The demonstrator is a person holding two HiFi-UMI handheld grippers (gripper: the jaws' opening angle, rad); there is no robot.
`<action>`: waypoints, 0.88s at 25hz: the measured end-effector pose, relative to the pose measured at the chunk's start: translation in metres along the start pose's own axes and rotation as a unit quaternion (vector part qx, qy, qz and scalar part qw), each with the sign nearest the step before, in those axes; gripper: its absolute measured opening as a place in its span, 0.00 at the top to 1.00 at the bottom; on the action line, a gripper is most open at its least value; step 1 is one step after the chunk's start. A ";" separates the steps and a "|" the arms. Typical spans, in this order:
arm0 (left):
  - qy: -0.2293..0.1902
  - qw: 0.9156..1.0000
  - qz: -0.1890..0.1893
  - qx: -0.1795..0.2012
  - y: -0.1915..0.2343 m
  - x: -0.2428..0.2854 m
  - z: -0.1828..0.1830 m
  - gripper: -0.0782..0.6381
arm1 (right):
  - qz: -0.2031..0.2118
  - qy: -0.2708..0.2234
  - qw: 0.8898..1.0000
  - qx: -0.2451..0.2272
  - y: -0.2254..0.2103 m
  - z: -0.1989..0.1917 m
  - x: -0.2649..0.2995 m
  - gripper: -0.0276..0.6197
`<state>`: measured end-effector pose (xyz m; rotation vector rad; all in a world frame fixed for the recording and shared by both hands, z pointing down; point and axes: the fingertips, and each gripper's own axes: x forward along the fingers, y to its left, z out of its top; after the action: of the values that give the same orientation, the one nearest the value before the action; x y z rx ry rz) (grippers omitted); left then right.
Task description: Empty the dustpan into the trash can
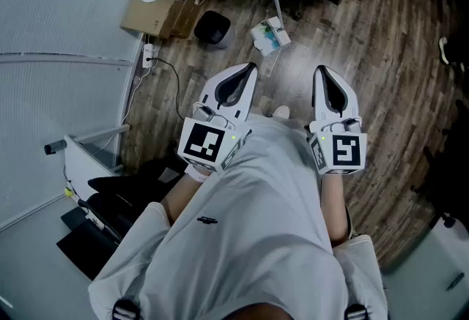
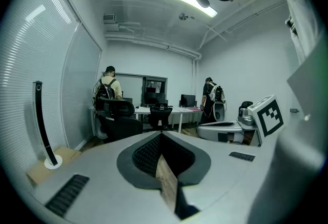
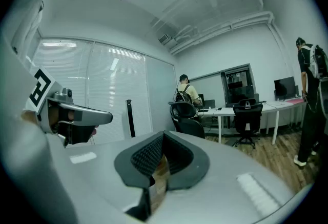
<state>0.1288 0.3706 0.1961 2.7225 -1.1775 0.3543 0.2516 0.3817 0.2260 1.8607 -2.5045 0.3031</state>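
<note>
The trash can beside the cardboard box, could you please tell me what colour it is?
The trash can is black, seen best in the head view.

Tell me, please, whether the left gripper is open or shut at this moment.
Shut: in its own view the left gripper has its jaws meeting at the tips, with nothing between them.

Wood-plank floor [image 1: 381,40], window blinds [image 3: 102,79], ceiling strip light [image 2: 187,0], white desk [image 3: 266,106], office chair [image 3: 247,120]

Cardboard box [image 1: 165,0] on wood floor [image 1: 396,55]
</note>
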 end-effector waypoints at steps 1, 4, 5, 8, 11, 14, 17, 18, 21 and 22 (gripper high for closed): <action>0.000 1.000 -0.001 0.001 -0.002 0.001 -0.001 0.88 | -0.001 0.002 1.000 -0.006 -0.002 -0.002 -0.002 0.94; 0.002 1.000 -0.003 0.002 -0.007 0.005 -0.004 0.88 | -0.007 0.006 1.000 -0.011 -0.008 -0.006 -0.007 0.94; 0.003 1.000 -0.002 0.001 -0.008 0.005 -0.005 0.88 | -0.009 0.007 1.000 -0.007 -0.010 -0.008 -0.008 0.94; 0.008 1.000 0.002 0.002 -0.009 0.005 -0.004 0.88 | 0.000 -0.006 1.000 0.031 -0.014 -0.007 -0.011 0.94; 0.018 1.000 0.005 0.002 -0.008 0.007 -0.006 0.88 | 0.016 -0.018 0.998 0.056 -0.016 -0.005 -0.012 0.94; 0.030 1.000 0.003 -0.004 -0.007 0.011 -0.010 0.88 | 0.015 -0.013 0.999 0.040 -0.018 -0.009 -0.012 0.94; 0.037 0.999 -0.001 -0.006 -0.005 0.016 -0.011 0.88 | 0.015 -0.011 0.999 0.040 -0.020 -0.012 -0.010 0.94; 0.038 0.999 -0.001 -0.008 -0.004 0.018 -0.012 0.88 | 0.014 -0.011 0.999 0.039 -0.020 -0.013 -0.008 0.94; 0.036 0.999 0.000 -0.012 0.003 0.024 -0.010 0.88 | 0.011 -0.009 0.999 0.043 -0.024 -0.016 0.001 0.94; 0.036 0.999 0.001 -0.013 0.006 0.026 -0.010 0.88 | 0.010 -0.008 0.999 0.044 -0.024 -0.016 0.004 0.94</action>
<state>0.1401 0.3504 0.2128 2.6625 -1.1580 0.4296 0.2717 0.3738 0.2462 1.8767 -2.5619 0.4064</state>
